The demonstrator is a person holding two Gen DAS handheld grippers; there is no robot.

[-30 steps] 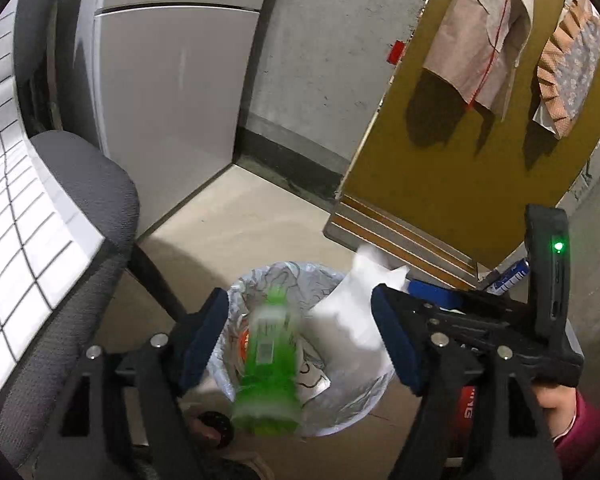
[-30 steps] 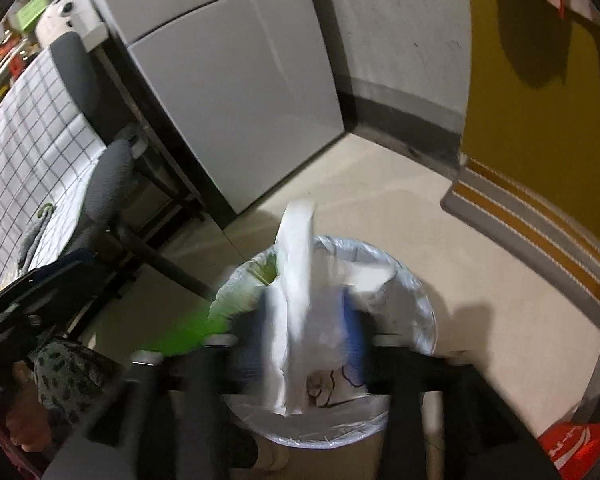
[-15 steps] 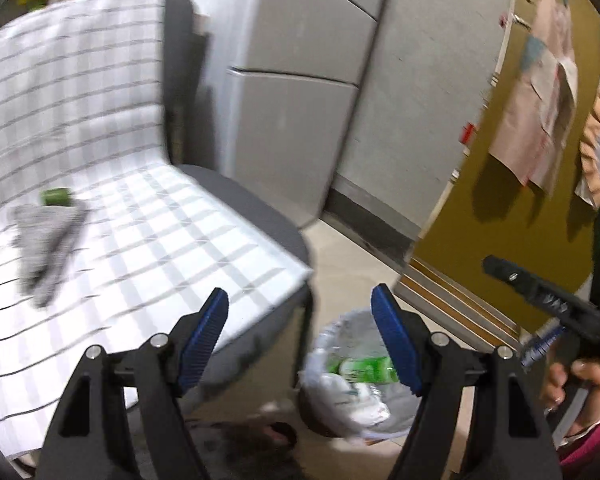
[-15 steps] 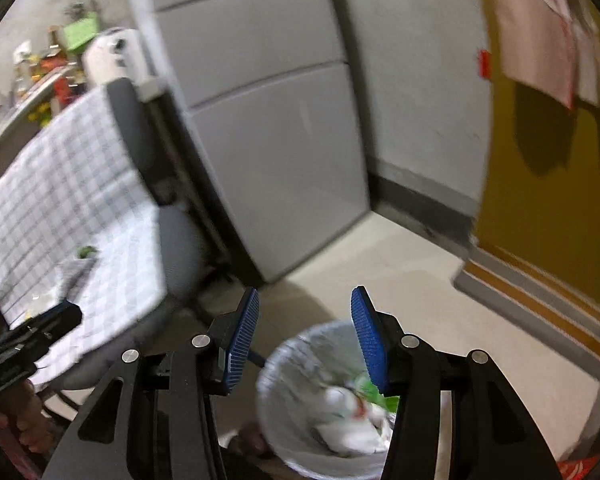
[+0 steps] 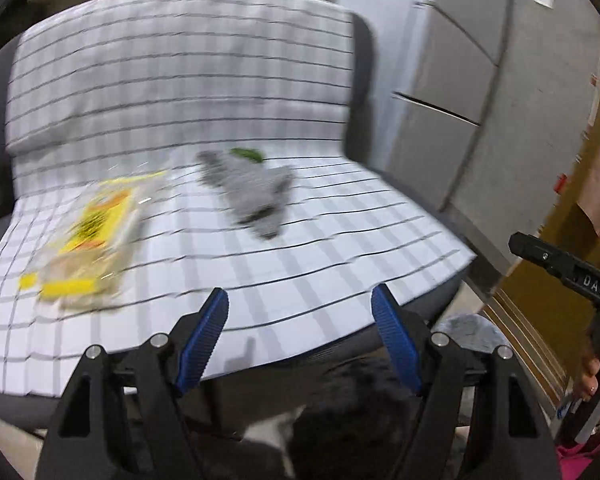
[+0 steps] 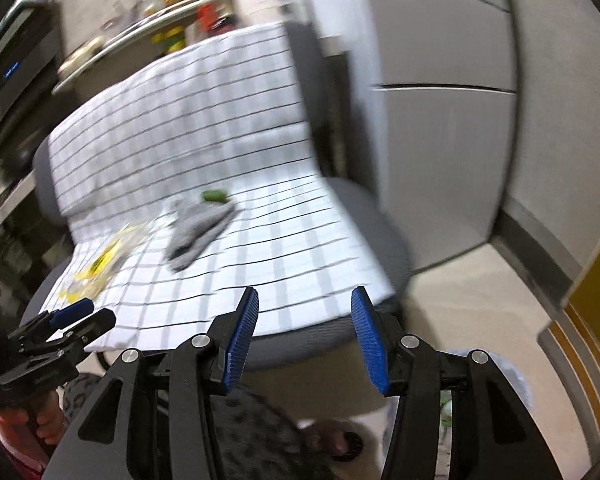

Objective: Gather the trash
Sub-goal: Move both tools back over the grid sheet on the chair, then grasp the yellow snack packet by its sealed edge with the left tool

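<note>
A yellow wrapper (image 5: 84, 236) lies on the left of the chair's checked cloth (image 5: 340, 264). A crumpled grey rag (image 5: 256, 192) sits mid-seat, a small green scrap (image 5: 248, 155) just behind it. My left gripper (image 5: 300, 312) hovers open and empty over the seat's front edge. In the right wrist view the same wrapper (image 6: 100, 260), rag (image 6: 198, 226) and green scrap (image 6: 215, 196) show. My right gripper (image 6: 305, 304) is open and empty, short of the seat's front right corner. The left gripper (image 6: 88, 316) appears at lower left.
The lined trash bin's rim (image 5: 468, 326) (image 6: 508, 376) shows on the floor right of the chair. Grey cabinet doors (image 6: 440, 160) stand behind and a yellow board (image 5: 548, 240) at the right. A cluttered shelf (image 6: 160, 16) is behind the chair back.
A green bottle left the left jaws and white paper left the right jaws, both landing in the bin. Both grippers then rose and swung left from the bin toward the chair seat.
</note>
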